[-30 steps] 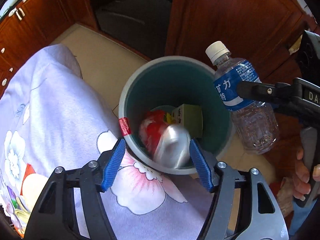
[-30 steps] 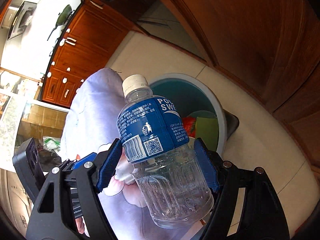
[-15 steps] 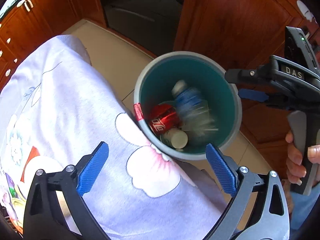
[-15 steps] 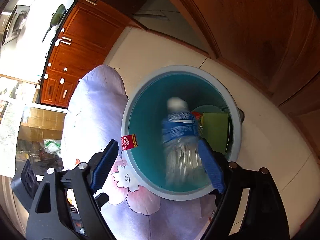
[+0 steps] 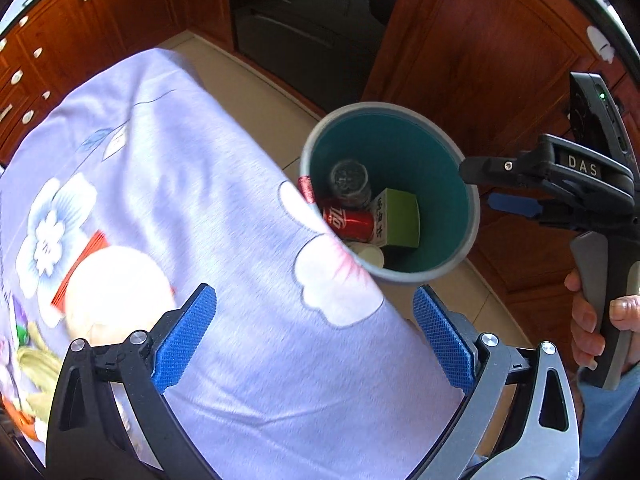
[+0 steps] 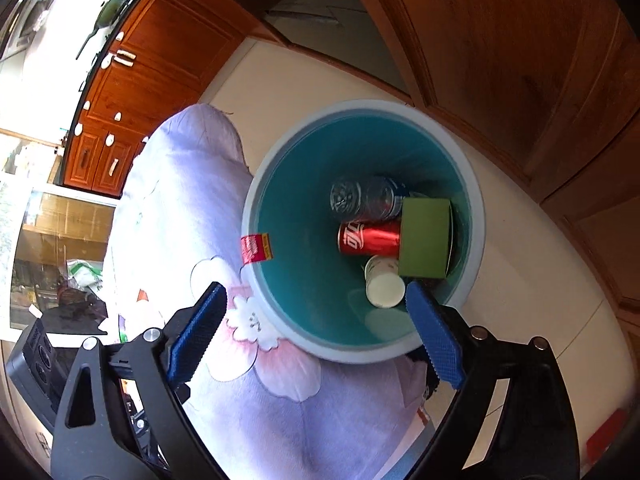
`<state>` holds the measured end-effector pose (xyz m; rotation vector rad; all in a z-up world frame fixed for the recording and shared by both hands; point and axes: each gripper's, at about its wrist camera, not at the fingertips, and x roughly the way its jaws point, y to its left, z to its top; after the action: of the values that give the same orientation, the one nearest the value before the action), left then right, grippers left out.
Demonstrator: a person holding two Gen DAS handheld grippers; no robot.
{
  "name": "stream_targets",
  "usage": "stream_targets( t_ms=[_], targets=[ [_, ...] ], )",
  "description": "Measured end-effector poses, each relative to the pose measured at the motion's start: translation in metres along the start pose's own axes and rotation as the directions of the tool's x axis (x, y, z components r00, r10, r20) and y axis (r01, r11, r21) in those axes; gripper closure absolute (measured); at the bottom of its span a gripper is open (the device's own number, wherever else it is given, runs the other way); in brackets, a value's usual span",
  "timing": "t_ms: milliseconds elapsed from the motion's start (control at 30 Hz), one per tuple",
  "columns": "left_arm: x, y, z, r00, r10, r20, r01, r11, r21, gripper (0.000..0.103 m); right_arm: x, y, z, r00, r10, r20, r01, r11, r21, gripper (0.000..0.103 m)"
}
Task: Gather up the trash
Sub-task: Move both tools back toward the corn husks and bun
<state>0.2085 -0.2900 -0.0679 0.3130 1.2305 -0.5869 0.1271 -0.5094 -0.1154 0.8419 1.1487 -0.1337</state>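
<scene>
A grey bin with a teal inside stands on the floor beside the cloth-covered table. In it lie a clear plastic bottle, a red cola can, a green carton and a white paper cup. My left gripper is open and empty above the table edge. My right gripper is open and empty above the bin's near rim; it also shows in the left wrist view, right of the bin.
A lilac flowered tablecloth covers the table next to the bin. Wooden cabinets stand behind the bin. The floor is pale tile. A red sticker sits on the bin's rim.
Both grippers opened: the left let go of a cup, the right of the bottle, and both dropped into the bin. The left gripper then drew back over the table.
</scene>
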Motion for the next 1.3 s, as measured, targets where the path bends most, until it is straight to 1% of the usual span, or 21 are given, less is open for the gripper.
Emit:
stream_targets(
  t_ms=[167, 267, 400, 500, 633, 733, 867, 900, 967, 1067, 1167, 1300],
  targets=[
    [-0.019, 0.019, -0.02, 0.999, 0.01, 0.03, -0.009, 0.999, -0.042, 0.004, -0.007, 0.024, -0.014, 1.0, -0.002, 0.006, 0.002, 0.999, -0.044, 0.016],
    [-0.033, 0.034, -0.037, 0.998, 0.025, 0.05, -0.021, 0.997, -0.078, 0.004, -0.008, 0.041, -0.025, 1.0, 0.002, 0.002, -0.002, 0.997, -0.076, 0.016],
    [-0.051, 0.065, -0.065, 0.998, 0.041, 0.057, -0.031, 0.986, -0.163, 0.004, -0.004, 0.068, -0.042, 1.0, 0.007, -0.022, -0.01, 0.992, -0.129, 0.014],
    [-0.06, 0.091, -0.088, 0.998, 0.049, 0.05, -0.035, 0.969, -0.243, 0.004, 0.002, 0.088, -0.054, 0.999, 0.009, -0.042, -0.016, 0.986, -0.164, 0.014],
    [-0.071, 0.129, -0.12, 0.998, 0.052, 0.032, -0.037, 0.935, -0.353, 0.004, 0.013, 0.113, -0.069, 0.997, 0.002, -0.075, -0.018, 0.976, -0.215, 0.014],
    [-0.072, 0.156, -0.14, 0.998, 0.06, 0.018, -0.046, 0.9, -0.433, 0.004, 0.024, 0.129, -0.079, 0.995, -0.007, -0.1, -0.018, 0.969, -0.245, 0.014],
    [-0.069, 0.188, -0.158, 0.999, 0.041, -0.004, -0.036, 0.838, -0.545, 0.004, 0.038, 0.143, -0.088, 0.991, -0.015, -0.133, -0.021, 0.963, -0.267, 0.014],
    [-0.067, 0.195, -0.16, 1.0, 0.027, -0.006, -0.026, 0.818, -0.574, 0.004, 0.042, 0.146, -0.09, 0.99, -0.018, -0.142, -0.022, 0.962, -0.27, 0.014],
    [-0.065, 0.204, -0.16, 1.0, 0.002, 0.002, 0.0, 0.788, -0.615, 0.004, 0.048, 0.149, -0.092, 0.987, -0.021, -0.157, -0.023, 0.962, -0.272, 0.014],
    [-0.062, 0.208, -0.151, 1.0, 0.003, 0.015, 0.007, 0.766, -0.643, 0.004, 0.053, 0.152, -0.092, 0.986, -0.021, -0.165, -0.025, 0.961, -0.274, 0.014],
    [-0.055, 0.21, -0.136, 1.0, -0.01, 0.014, 0.017, 0.751, -0.66, 0.004, 0.054, 0.149, -0.085, 0.986, -0.021, -0.165, -0.024, 0.964, -0.265, 0.014],
    [-0.038, 0.211, -0.121, 1.0, 0.005, -0.014, -0.013, 0.742, -0.67, 0.004, 0.055, 0.142, -0.076, 0.987, -0.018, -0.162, -0.023, 0.968, -0.248, 0.014]
  ],
)
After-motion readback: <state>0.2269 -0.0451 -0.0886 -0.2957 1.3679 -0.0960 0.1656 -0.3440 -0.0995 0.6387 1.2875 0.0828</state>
